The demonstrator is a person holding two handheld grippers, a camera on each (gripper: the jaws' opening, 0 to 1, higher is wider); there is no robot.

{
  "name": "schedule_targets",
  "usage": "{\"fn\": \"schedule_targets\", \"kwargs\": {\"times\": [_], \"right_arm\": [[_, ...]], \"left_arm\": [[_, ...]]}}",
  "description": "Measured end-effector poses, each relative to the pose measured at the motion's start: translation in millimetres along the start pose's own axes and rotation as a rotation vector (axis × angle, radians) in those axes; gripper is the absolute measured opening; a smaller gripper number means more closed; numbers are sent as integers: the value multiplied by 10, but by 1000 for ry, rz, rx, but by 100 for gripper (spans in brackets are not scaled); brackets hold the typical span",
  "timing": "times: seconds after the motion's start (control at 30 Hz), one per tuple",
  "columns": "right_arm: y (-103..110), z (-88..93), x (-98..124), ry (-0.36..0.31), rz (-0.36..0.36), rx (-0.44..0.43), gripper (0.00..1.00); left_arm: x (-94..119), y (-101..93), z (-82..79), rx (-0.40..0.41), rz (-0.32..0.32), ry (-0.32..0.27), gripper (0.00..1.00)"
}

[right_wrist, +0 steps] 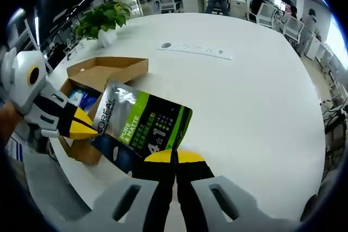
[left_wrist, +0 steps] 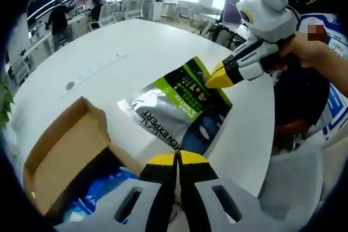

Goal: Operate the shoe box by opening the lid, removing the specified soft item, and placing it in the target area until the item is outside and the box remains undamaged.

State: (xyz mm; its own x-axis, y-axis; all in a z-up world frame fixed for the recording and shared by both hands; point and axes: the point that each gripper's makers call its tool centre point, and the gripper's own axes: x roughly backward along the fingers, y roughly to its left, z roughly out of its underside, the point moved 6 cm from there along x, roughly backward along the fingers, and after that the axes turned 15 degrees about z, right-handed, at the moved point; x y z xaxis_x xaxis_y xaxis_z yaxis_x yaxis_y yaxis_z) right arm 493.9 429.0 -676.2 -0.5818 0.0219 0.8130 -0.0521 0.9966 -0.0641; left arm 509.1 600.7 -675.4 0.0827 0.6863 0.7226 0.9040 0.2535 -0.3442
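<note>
A silver, green and dark soft pouch (left_wrist: 174, 107) (right_wrist: 141, 120) hangs above the white table, stretched between both grippers. My left gripper (left_wrist: 177, 157) is shut on its dark end; in the right gripper view it (right_wrist: 86, 124) comes in from the left. My right gripper (right_wrist: 174, 156) is shut on the green end, and in the left gripper view it (left_wrist: 220, 77) grips that corner. The brown shoe box (left_wrist: 65, 150) (right_wrist: 106, 70) stands open beside the pouch, lid flipped back. Blue packets (left_wrist: 103, 188) (right_wrist: 79, 97) lie inside.
The round white table (left_wrist: 109, 52) (right_wrist: 244, 91) carries a flat power strip (right_wrist: 198, 50) and a potted plant (right_wrist: 103, 20) near its far edge. A person's hand (left_wrist: 310, 52) holds the right gripper. Desks, chairs and people fill the office behind.
</note>
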Motion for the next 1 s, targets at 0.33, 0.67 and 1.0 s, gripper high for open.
{"fn": "schedule_targets", "kwargs": {"times": [0.33,0.67,1.0], "right_arm": [[-3,11,-219,7,25,11,0],[-23,41,-412,15,44,28,0],[-31,112,-551,16,54,29,0]], "left_arm": [[-208,120,-12,-124,-47,166,0],[-458,180,23,-198,-45,318,0],[-622,245,56,-269,-61,428,0]]}}
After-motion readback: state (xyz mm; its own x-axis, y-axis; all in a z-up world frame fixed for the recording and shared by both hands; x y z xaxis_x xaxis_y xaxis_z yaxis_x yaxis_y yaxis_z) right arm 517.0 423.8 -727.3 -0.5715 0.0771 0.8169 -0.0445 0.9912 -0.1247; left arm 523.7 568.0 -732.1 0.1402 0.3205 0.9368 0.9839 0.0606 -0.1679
